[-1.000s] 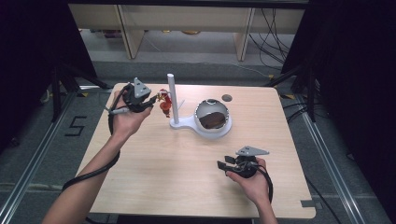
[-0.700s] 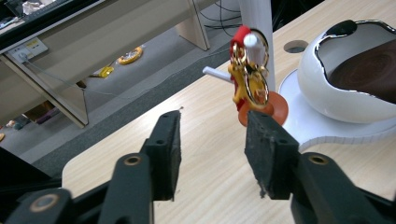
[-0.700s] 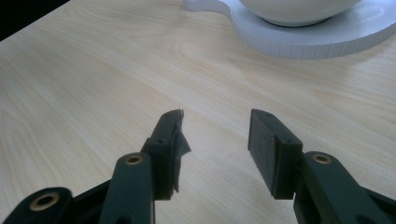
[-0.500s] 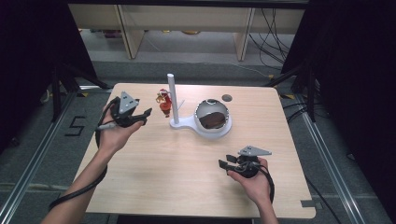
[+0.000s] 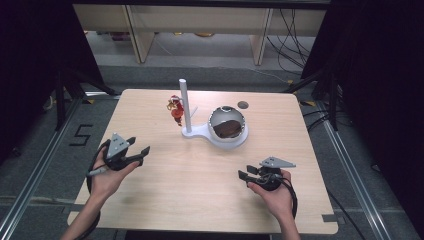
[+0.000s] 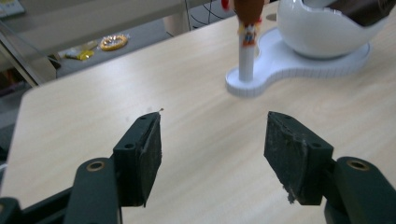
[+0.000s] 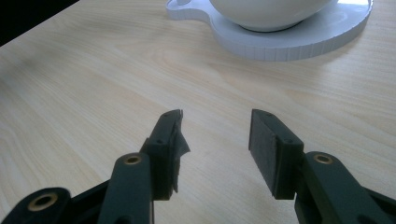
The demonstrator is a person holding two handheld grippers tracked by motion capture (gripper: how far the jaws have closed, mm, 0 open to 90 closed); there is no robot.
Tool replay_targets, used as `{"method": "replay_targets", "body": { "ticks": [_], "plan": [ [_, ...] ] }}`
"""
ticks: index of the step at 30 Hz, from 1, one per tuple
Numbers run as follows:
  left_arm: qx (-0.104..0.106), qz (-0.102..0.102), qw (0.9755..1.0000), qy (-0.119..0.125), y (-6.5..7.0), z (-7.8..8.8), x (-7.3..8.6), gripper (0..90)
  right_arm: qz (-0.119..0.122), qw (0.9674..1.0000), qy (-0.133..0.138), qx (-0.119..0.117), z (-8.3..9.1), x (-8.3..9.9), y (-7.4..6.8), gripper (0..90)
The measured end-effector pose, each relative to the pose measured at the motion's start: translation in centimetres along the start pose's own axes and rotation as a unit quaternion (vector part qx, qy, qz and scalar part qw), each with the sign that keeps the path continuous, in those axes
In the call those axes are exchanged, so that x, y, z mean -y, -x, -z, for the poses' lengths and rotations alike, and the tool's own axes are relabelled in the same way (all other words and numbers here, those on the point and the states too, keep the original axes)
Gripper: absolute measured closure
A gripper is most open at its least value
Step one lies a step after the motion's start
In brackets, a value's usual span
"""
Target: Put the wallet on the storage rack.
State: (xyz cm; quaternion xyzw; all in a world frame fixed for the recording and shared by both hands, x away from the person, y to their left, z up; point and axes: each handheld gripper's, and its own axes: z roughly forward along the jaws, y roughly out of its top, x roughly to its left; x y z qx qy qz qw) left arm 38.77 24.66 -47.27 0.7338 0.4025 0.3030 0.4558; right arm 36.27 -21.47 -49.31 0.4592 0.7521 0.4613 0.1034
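High view: small red figure (image 5: 175,110) hanging on stand's post (image 5: 183,102), mid-table. Looks light, stiff, dangly; best pinched at the body. Left gripper (image 5: 141,153) just been opening, wide, nothing between. Right gripper (image 5: 243,174) also open, empty, near edge.

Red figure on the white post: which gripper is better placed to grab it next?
Probably left. The left gripper is open on the red figure's side of the post; the right gripper sits behind the white bowl.

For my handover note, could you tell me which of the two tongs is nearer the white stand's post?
The left tongs, at the table's left side; its jaws face the post and the red figurine hanging there.
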Motion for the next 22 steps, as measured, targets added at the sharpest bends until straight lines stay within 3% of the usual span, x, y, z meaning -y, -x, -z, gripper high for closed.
{"method": "replay_targets", "body": {
  "ticks": [2,3,5,6,7,8,10,12,15,16,17,18,22],
  "plan": [
    [0.002,0.013,0.9999,0.000,-0.1,0.1,1.6,35.9,0.014,0.9999,0.004,0.001,-0.1,0.1,0.4,54.8],
    [0.003,0.017,0.9998,-0.001,-0.1,0.1,2.4,35.5,0.000,1.0000,0.005,0.008,-0.1,0.2,0.1,54.8],
    [0.006,0.029,0.9996,-0.002,-0.1,0.0,3.7,34.3,0.004,0.9999,0.006,0.007,-0.2,0.3,0.3,54.8],
    [0.007,0.030,0.9995,-0.003,-0.1,0.0,4.2,33.8,0.030,0.9994,0.012,0.016,-0.2,0.3,0.7,54.7],
    [0.010,0.034,0.9994,-0.001,-0.1,0.0,4.5,33.5,0.005,0.9999,0.007,0.011,-0.3,0.4,0.4,54.7],
    [0.005,0.046,0.9989,0.000,0.1,0.0,4.8,33.1,0.003,0.9999,0.009,0.005,-0.3,0.5,0.5,54.6],
    [0.007,0.050,0.9987,0.010,0.2,-0.1,5.2,32.7,-0.003,1.0000,0.007,0.002,-0.2,0.6,0.5,54.5],
    [0.003,0.048,0.9988,0.010,0.4,-0.1,5.4,32.6,0.015,0.9997,0.017,0.011,-0.4,0.8,1.0,54.4],
    [0.000,0.047,0.9986,0.023,0.4,0.0,5.4,32.6,0.007,0.9999,0.014,0.007,-0.2,1.0,1.1,54.4],
    [-0.002,0.044,0.9988,0.022,0.4,0.0,5.4,32.6,0.013,0.9996,0.018,0.015,-0.1,1.0,1.3,54.3],
    [-0.002,0.046,0.9986,0.027,0.4,0.0,5.5,32.6,-0.015,0.9997,0.016,0.010,0.0,1.1,0.9,54.3],
    [-0.004,0.045,0.9986,0.027,0.5,0.0,5.5,32.7,0.000,0.9995,0.028,0.015,-0.2,1.2,1.2,54.3],
    [-0.003,0.040,0.9989,0.027,0.5,0.0,5.5,33.8,0.012,0.9989,0.032,0.031,0.0,1.2,1.6,53.9]
  ]
}}
